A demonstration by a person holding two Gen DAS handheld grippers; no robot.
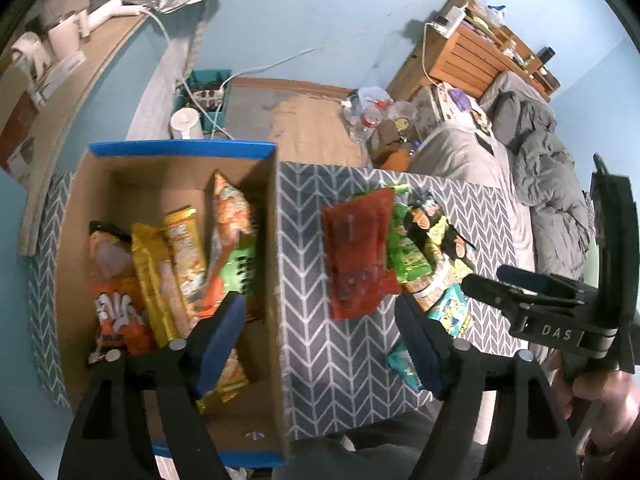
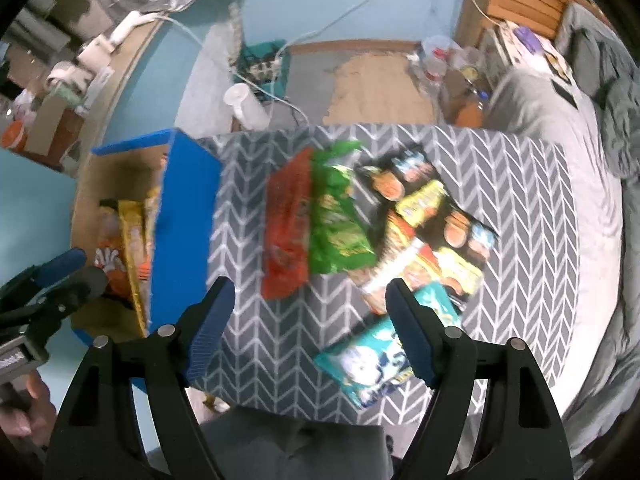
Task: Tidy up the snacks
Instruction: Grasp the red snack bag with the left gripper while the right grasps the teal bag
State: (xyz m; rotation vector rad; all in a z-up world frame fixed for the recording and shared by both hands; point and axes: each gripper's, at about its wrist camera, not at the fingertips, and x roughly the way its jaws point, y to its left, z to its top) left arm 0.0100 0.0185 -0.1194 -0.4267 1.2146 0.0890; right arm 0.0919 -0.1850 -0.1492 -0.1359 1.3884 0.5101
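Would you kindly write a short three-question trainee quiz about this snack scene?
1. True or false: the red packet lies inside the cardboard box.
2. Which packet lies nearest the right gripper? A) teal packet B) green packet C) red packet
3. Fill in: the left gripper has its jaws ____.

Key: 1. False, it lies on the chevron cloth. 2. A. 3. open, nothing between them.

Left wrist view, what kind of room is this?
Most likely a bedroom: a bed with a rumpled grey duvet stands beside a wooden headboard shelf, and the snack box sits on a chevron-patterned cloth.
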